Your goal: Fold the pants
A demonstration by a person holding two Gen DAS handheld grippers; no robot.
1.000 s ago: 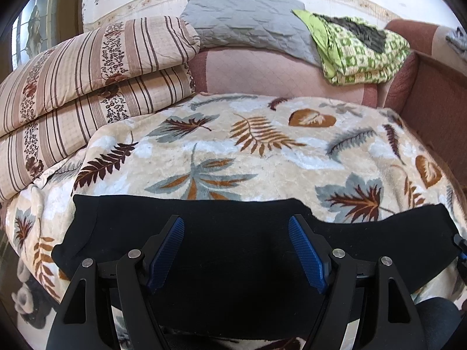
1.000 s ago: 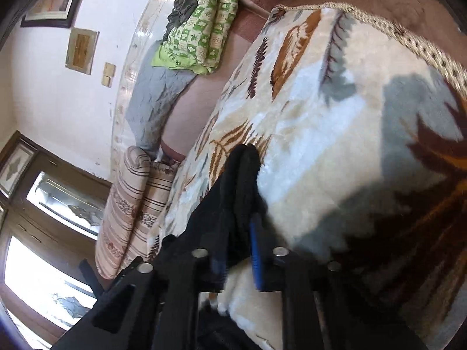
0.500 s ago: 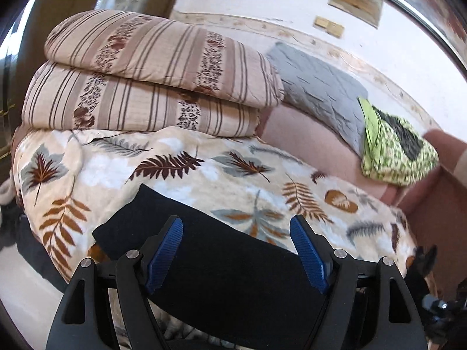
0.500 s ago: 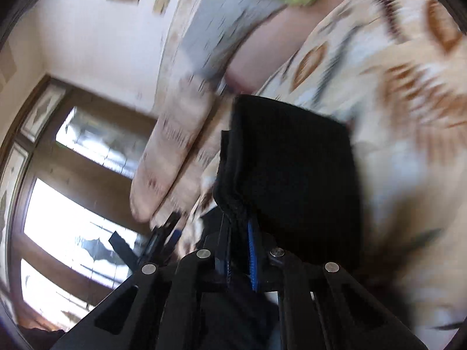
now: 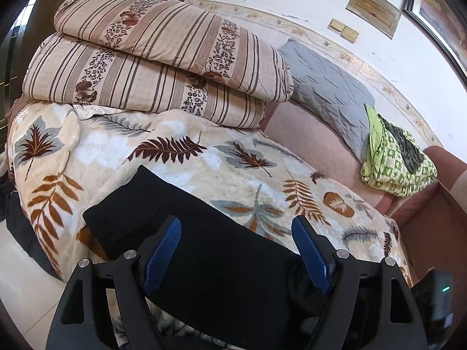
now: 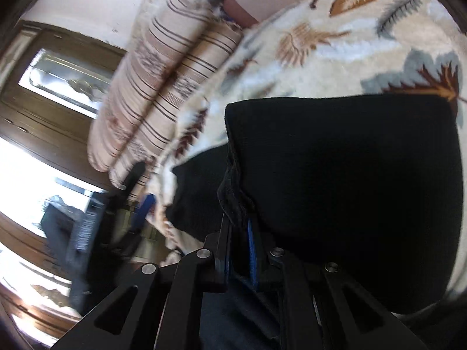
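Observation:
The black pants [image 5: 186,230] lie as a long band along the near edge of a leaf-print blanket [image 5: 181,169] on a sofa. My left gripper [image 5: 236,233] is open and empty, hovering over the band's middle. My right gripper [image 6: 238,218] is shut on an edge of the pants [image 6: 350,169], which drape folded over to its right. The left gripper [image 6: 143,204] shows blurred at the left of the right wrist view.
Two striped folded quilts [image 5: 151,58] are stacked at the back left. A grey cushion [image 5: 329,90] and a green patterned cloth [image 5: 397,160] rest against the sofa back. A brown armrest [image 5: 432,218] bounds the right. White floor [image 5: 17,285] lies below left.
My right gripper has carried the pants' end leftward over the band, so black cloth now fills its view. My left gripper has swung left and stays open.

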